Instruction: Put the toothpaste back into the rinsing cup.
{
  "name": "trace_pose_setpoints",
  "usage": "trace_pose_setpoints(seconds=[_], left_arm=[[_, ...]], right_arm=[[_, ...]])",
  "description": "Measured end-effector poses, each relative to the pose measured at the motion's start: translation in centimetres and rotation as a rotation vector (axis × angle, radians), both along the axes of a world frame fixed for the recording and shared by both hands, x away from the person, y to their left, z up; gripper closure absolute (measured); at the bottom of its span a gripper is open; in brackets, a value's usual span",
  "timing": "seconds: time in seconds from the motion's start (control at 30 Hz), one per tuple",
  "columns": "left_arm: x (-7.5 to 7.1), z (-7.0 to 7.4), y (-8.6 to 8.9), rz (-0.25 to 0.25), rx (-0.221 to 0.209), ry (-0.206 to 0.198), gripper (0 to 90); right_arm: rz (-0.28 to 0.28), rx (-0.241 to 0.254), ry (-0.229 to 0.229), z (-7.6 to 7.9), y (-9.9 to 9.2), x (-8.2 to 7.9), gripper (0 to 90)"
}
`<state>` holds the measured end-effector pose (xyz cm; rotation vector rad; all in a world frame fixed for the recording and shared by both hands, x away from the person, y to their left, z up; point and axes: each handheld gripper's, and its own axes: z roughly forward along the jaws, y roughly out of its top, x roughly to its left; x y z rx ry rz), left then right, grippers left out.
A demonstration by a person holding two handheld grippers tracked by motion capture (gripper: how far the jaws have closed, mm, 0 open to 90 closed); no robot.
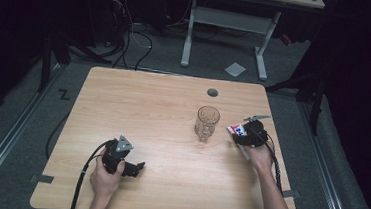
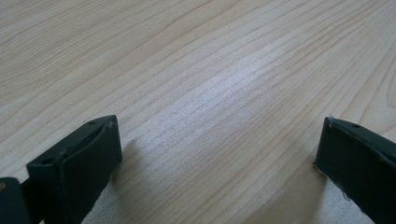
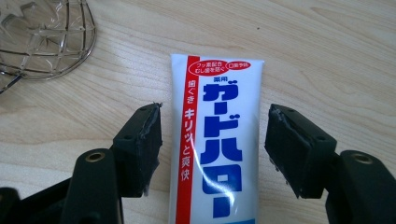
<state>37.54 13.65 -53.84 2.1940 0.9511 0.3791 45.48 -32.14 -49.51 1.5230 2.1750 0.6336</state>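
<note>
A light wooden table [image 1: 138, 101] stands on grey floor [image 1: 16, 121] in a dark room, a white-legged desk [image 1: 227, 20] behind.

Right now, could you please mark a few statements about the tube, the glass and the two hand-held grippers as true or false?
1. The toothpaste tube lies between the right hand-held gripper's open jaws. True.
2. The glass lies tipped on its side. False: it stands upright on the table.
3. The left hand-held gripper holds the tube. False: its jaws are open over bare wood.
4. The tube is white with blue lettering and a red stripe. True.
</note>
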Motion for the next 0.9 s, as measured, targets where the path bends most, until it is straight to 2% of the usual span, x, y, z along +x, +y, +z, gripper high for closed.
trace_pose_setpoints(seconds=[0.23,0.3,0.43,0.6,0.9], left_arm=[[0.0,0.0,0.0,0.000,0.000,0.000,0.6],[0.0,0.0,0.0,0.000,0.000,0.000,0.6],[0.0,0.0,0.0,-0.001,0.001,-0.001,0.7],[0.0,0.0,0.0,-0.001,0.000,-0.001,0.7],[0.0,0.0,0.0,-0.001,0.001,-0.001,0.7]], right_arm=[[-0.007,-0.012,0.032,-0.3,0.0,0.8,36.2],[-0.007,-0.001,0.039,-0.3,0.2,0.9,36.3],[-0.007,-0.032,0.061,-0.6,0.6,1.3,36.6],[-0.022,-0.039,0.079,-1.0,0.6,1.6,38.8],[-0.025,-0.019,0.092,-1.1,0.4,1.7,39.8]])
